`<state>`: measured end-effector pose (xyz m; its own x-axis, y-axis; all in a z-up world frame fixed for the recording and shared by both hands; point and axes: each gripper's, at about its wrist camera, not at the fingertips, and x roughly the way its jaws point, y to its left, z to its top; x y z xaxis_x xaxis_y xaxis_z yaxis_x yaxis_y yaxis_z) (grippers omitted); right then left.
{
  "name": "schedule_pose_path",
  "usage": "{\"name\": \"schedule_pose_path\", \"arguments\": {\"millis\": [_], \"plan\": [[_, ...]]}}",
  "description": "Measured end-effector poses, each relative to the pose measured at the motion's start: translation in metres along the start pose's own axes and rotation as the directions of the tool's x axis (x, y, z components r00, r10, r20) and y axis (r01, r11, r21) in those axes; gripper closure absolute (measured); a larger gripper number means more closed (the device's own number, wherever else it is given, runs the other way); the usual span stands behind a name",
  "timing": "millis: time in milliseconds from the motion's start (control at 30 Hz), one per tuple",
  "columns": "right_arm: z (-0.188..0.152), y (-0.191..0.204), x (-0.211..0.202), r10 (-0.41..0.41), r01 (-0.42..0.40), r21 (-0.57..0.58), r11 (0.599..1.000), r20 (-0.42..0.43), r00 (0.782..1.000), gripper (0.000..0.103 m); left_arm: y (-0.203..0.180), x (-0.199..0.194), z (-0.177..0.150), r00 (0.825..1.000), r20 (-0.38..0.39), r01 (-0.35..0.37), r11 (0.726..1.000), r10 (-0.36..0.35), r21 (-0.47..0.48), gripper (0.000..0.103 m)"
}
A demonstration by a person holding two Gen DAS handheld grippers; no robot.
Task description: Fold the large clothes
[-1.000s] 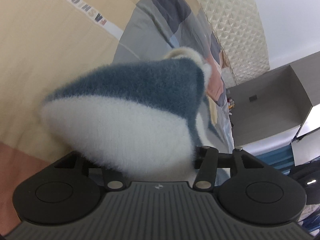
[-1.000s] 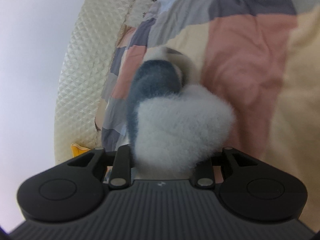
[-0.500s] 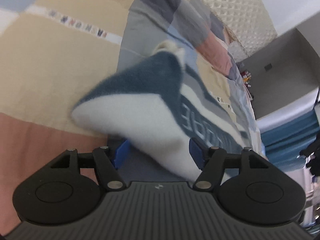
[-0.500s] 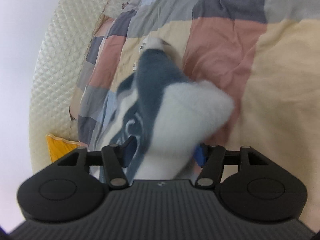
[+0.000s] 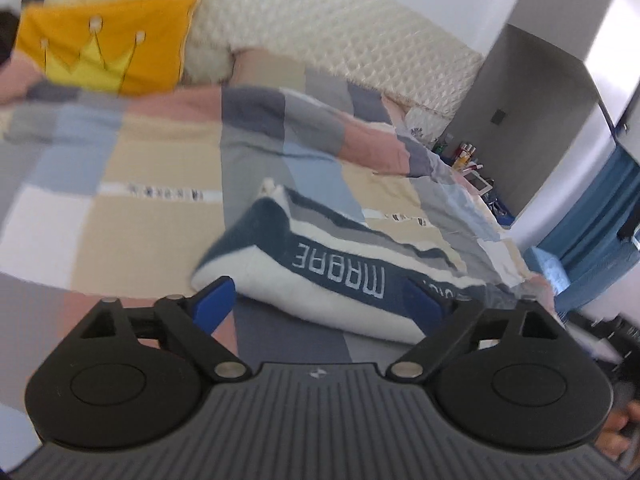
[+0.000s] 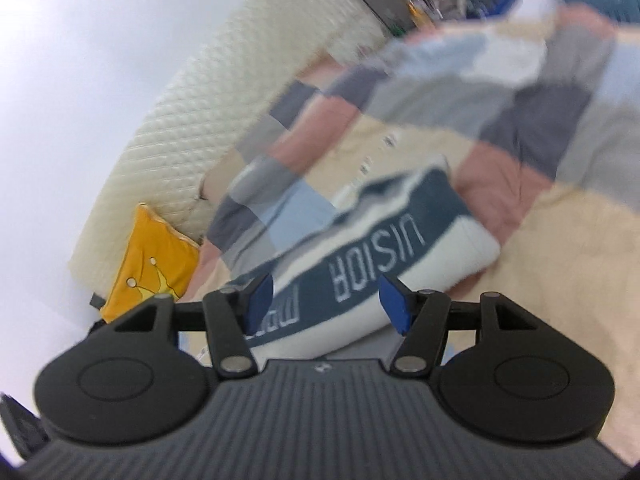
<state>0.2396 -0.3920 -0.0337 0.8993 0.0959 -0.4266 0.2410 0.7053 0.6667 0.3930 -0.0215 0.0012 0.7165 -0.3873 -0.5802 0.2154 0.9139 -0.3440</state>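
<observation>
Left wrist view shows our left gripper point(image 5: 320, 300) with jaws just opened wide and our right gripper point(image 6: 326, 302) parted, both empty, the folded sweater point(image 5: 320, 276) lying crosswise ahead of both on the bed point(image 5: 160, 200).

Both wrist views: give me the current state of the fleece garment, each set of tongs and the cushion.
Fleece garment: folded, lying on the bed, released.
Left tongs: open, empty, jaws just opened.
Right tongs: open, empty, jaws just opened.
Yellow cushion: propped against the headboard.
</observation>
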Motion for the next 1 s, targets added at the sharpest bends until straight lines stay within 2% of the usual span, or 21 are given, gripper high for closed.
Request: {"name": "schedule_pose_path", "arguments": {"millis": [233,533,833,1000], "plan": [[-0.014,0.05,-0.089,0.047,-0.025,-0.201,0.979,0.107,0.993,0.041,-0.045,-0.095,-0.031,0.991,0.117,-0.074,0.99,0.059,0.123,0.006],[-0.055,0.078,-0.163,0.09,-0.035,-0.374,0.927,0.131,0.987,0.041,-0.09,-0.187,-0.092,0.976,0.218,-0.065,0.973,0.016,0.221,0.006],[-0.102,0.084,-0.198,0.122,-0.033,-0.476,0.879,0.157,0.98,0.04,-0.118,-0.24,-0.149,0.961,0.276,-0.087,0.947,-0.002,0.31,0.006],[-0.128,0.078,-0.202,0.111,-0.023,-0.516,0.856,0.141,0.984,0.04,-0.117,-0.246,-0.175,0.963,0.269,-0.062,0.951,-0.023,0.303,0.006]]}}
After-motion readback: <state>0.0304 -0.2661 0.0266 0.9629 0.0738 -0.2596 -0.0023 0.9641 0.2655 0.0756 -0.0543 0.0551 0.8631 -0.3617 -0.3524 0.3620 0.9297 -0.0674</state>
